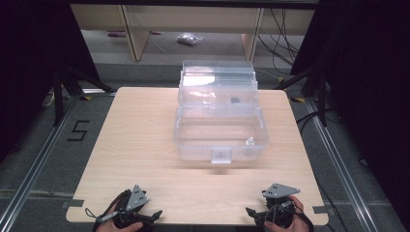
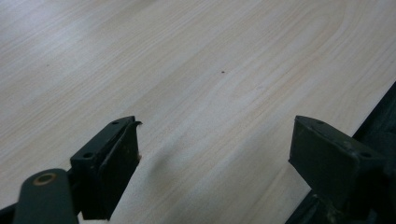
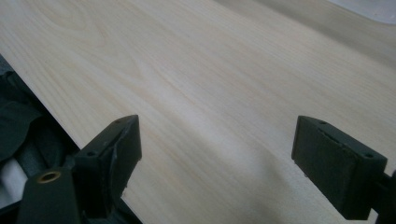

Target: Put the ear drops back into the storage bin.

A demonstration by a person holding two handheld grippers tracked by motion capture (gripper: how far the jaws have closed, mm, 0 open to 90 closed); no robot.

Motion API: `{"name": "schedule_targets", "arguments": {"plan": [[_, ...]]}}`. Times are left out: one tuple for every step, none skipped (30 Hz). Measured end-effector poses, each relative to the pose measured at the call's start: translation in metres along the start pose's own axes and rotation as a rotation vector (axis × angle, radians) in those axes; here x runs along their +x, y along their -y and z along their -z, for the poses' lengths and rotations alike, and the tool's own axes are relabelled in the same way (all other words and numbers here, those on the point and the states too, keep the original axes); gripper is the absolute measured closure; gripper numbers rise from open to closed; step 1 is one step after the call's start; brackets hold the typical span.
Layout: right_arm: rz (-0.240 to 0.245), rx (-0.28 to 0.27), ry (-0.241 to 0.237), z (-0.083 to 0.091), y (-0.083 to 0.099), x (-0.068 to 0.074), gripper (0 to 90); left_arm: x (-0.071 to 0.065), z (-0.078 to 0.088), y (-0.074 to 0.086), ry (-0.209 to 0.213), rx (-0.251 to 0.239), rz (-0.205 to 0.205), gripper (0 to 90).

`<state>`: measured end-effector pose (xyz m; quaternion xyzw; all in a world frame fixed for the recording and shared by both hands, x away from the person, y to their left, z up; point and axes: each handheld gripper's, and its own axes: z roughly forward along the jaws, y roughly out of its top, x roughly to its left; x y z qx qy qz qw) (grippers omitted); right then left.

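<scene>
We hold the left hand-held gripper [image 1: 155, 213] and the right hand-held gripper [image 1: 250, 211] low at the near edge of the tabletop [image 1: 140, 145], each with its jaws spread wide over bare wood and gripping nothing. The clear plastic box [image 1: 220, 137] sits open at the middle of the tabletop, well apart from both, its lid tilted back.
</scene>
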<state>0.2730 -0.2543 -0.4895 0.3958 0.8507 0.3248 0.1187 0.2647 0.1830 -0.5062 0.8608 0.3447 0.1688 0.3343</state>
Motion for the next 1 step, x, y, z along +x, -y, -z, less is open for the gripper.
{"name": "schedule_targets", "arguments": {"plan": [[0.012, -0.008, 0.003, -0.0001, 0.0000, -0.0014, 16.9, 0.0000, 0.0001, 0.0000, 0.000, 0.002, -0.001, 15.3]]}}
